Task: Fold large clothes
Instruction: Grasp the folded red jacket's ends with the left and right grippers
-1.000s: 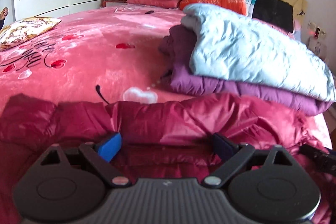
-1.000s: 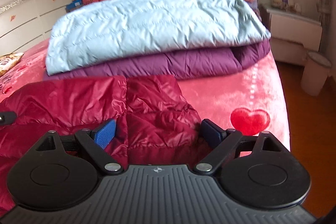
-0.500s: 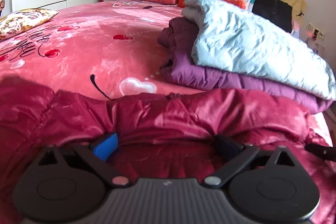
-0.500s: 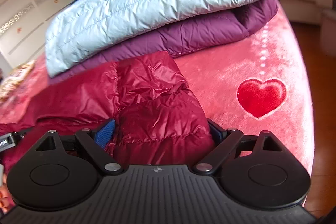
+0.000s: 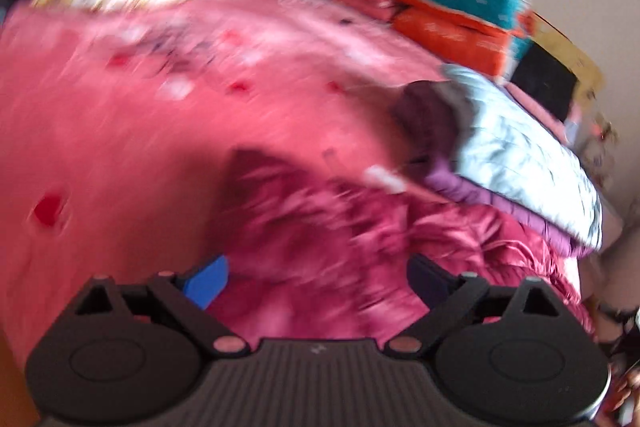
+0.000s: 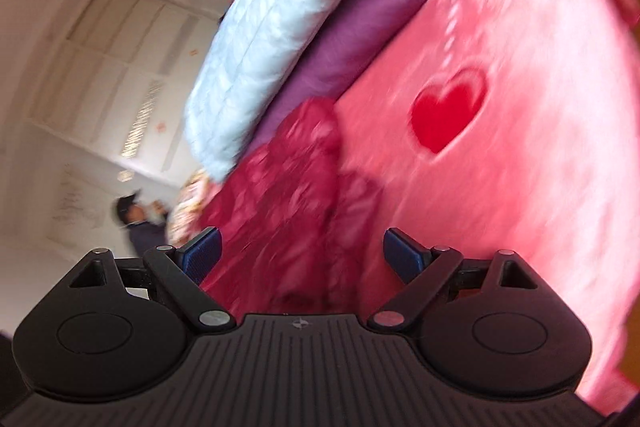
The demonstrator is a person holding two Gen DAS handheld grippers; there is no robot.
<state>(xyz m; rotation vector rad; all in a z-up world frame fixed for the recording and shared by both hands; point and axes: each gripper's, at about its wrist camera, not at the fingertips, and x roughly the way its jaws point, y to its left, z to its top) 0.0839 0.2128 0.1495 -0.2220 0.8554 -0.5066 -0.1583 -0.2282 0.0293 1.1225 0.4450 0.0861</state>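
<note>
Both views are smeared with motion blur, so read the detail with caution. Your left tool [image 5: 316, 277] has its fingers spread wide, with the crimson puffer jacket [image 5: 340, 227] bunched between and beyond them; whether any fabric is actually pinched I cannot tell. In the right wrist view the right tool [image 6: 300, 253] is likewise wide, and the same jacket [image 6: 288, 195] runs up from between its fingers toward 12 o'clock. That camera is rolled hard, so the bed [image 6: 520, 107] slants across the frame, which suggests a wrist turned over as for a fold.

The jacket lies crumpled on the bed, at the near edge. At about 2 o'clock from it in the left view sits a stack: a pale blue quilted coat [image 5: 520, 155] on top of a purple one [image 5: 460, 187], both folded flat, probably finished pieces parked clear of the working area.

The jacket's shell looks slick and glossy with puffy, quilted fill, so I judge it will slide and spring back open unless pressed. The bedspread [image 5: 140, 147] is plush pink fleece with red hearts, which should give some friction.
</note>
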